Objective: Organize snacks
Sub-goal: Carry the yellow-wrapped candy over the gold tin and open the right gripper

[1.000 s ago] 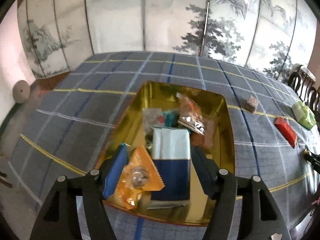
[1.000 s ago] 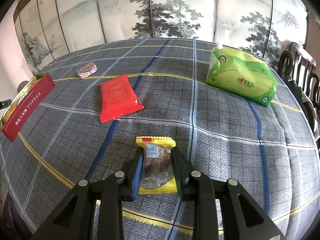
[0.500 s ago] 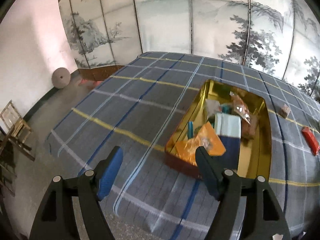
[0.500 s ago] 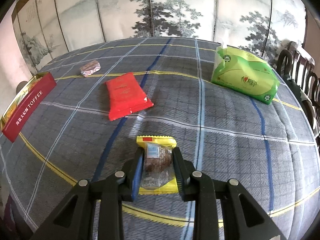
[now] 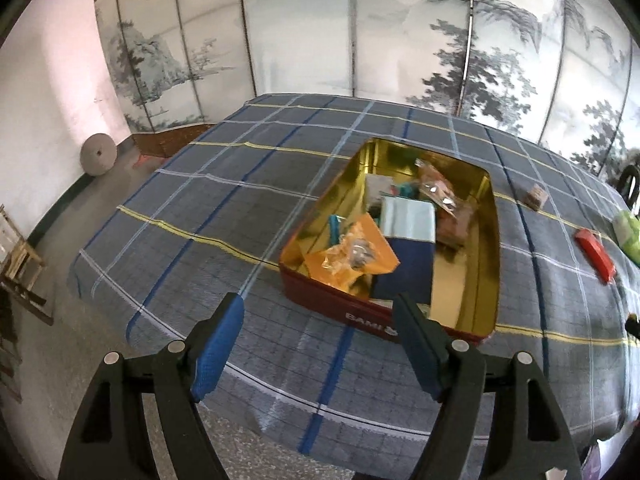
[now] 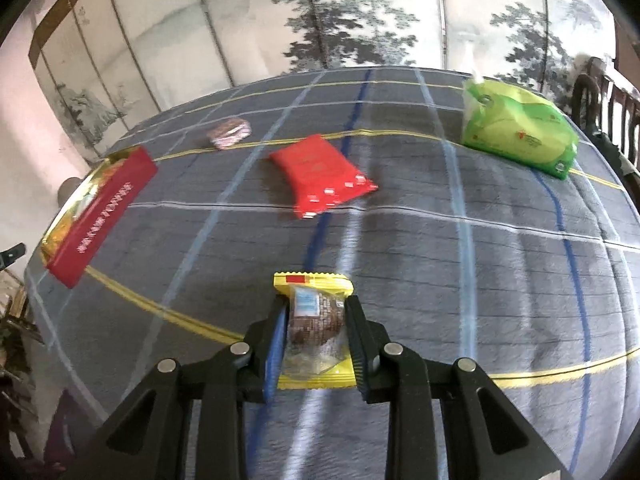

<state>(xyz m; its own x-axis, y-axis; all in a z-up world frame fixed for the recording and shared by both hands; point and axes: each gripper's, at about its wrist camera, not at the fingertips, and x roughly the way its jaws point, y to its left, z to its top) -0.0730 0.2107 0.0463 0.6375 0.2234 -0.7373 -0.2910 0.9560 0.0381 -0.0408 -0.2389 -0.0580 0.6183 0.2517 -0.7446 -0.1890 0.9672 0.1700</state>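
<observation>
A red tin (image 5: 344, 312) with a gold inside lies open on the plaid cloth, holding an orange packet (image 5: 352, 252), a blue-and-white box (image 5: 404, 240) and several other snacks. My left gripper (image 5: 318, 300) hovers in front of the tin's near wall, open, with nothing between its fingers. In the right wrist view, my right gripper (image 6: 316, 304) is shut on a yellow-wrapped brown cake (image 6: 312, 288) held just above the cloth. The tin (image 6: 100, 212) sits far left there. A red packet (image 6: 320, 172) and a small brown wrapped snack (image 6: 230, 132) lie loose beyond.
A green tissue pack (image 6: 516, 128) lies at the table's far right, near dark wooden chairs (image 6: 608, 92). A painted folding screen (image 5: 360, 32) stands behind the table. The table's left edge drops to a grey floor (image 5: 80, 248) with a round stone disc (image 5: 98, 155).
My left gripper let go of the orange packet inside the tin, drew back out toward the table edge and opened wider. My right gripper, still clamping the yellow cake, shifted slightly over the cloth.
</observation>
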